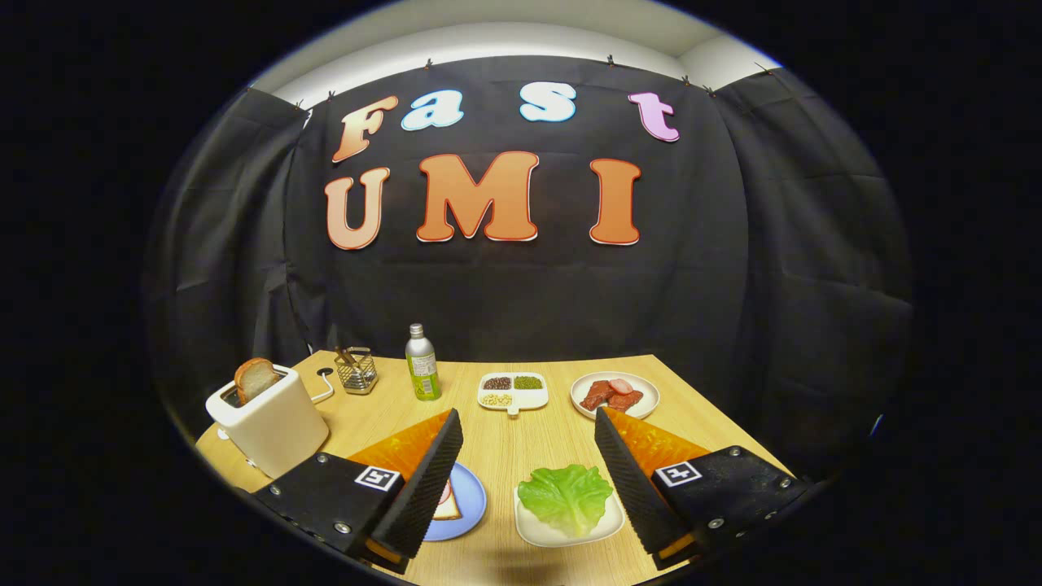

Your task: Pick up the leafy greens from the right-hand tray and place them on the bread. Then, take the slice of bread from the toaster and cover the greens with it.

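A green lettuce leaf (566,496) lies on a small white tray (537,532) between my two fingers, closer to the right finger. My gripper (527,425) is open above the table with nothing held. Behind the left finger a blue plate (472,509) carries a slice of bread (445,507), partly hidden by that finger. A white toaster (273,422) stands to the left beyond the left finger, with a brown bread slice (255,378) sticking up from its slot.
Farther back on the wooden table (521,443) stand a wire basket (356,371), a green-labelled bottle (422,364), a white divided dish of beans (512,391) and a plate of meat pieces (615,394). Black cloth walls enclose the table.
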A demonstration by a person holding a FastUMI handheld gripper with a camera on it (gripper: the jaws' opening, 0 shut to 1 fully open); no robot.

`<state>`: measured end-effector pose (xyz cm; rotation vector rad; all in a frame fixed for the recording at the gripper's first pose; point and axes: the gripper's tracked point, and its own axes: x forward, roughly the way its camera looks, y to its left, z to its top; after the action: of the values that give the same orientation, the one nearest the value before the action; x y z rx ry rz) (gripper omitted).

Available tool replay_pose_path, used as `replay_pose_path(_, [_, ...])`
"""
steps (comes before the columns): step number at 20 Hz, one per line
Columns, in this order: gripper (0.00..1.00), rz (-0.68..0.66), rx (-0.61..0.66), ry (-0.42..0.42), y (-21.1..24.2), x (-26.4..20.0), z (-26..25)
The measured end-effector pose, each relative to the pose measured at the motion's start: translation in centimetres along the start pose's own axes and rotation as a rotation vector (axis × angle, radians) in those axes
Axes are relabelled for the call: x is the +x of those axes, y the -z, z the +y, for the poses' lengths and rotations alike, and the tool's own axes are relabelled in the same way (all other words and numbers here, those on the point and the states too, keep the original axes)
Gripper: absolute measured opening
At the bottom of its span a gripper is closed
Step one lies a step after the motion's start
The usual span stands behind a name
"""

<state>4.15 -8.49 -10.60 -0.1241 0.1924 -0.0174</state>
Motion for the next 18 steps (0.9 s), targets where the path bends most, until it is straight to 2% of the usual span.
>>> replay_pose_path(10, [0.98,0.188,-0.053,-0.032,9.6,6.1,-2.4])
replay_pose_path(18, [0.99,0.358,-0.112,-0.079,16.4,9.0,-3.3])
